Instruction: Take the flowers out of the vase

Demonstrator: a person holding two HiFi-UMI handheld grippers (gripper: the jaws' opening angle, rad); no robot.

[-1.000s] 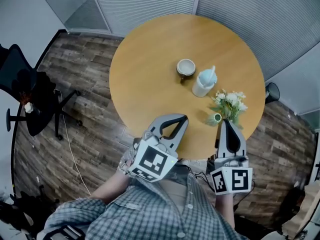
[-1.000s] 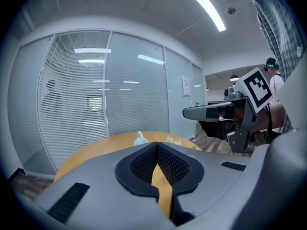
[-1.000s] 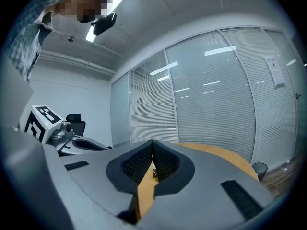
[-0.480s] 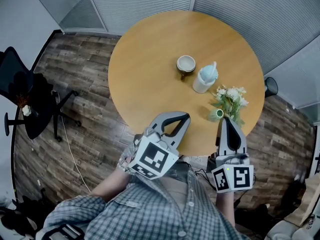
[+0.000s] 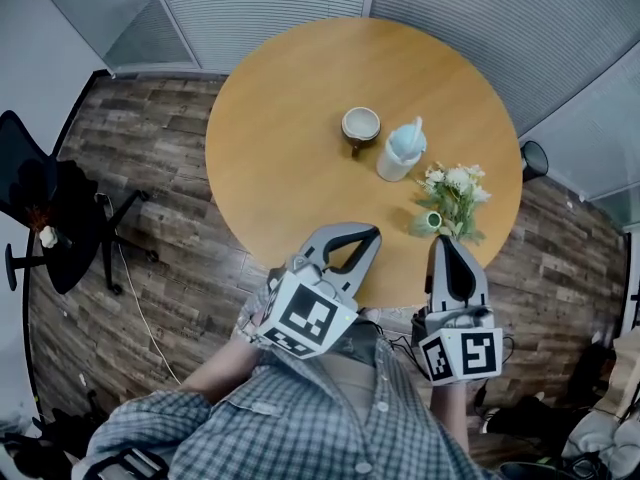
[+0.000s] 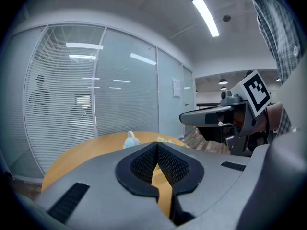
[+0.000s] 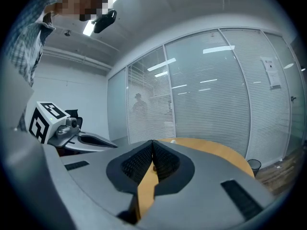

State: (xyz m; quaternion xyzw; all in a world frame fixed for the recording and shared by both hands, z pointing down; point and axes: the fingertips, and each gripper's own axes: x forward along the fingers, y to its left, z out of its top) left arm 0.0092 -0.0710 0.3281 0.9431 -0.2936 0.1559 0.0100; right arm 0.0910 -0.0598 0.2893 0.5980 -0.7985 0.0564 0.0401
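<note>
We hold our left hand-held gripper (image 5: 368, 235) and right hand-held gripper (image 5: 442, 241) closed and empty at the table's (image 5: 290, 138) near edge. The flowers (image 5: 455, 190) sit in the vase (image 5: 432, 221) near the table's right rim.

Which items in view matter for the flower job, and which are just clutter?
Job:
- flowers
- small green vase
- right gripper, shut, empty
- left gripper, shut, empty

Lying about:
- cup
- pale blue jug
- office chair
- bin
</note>
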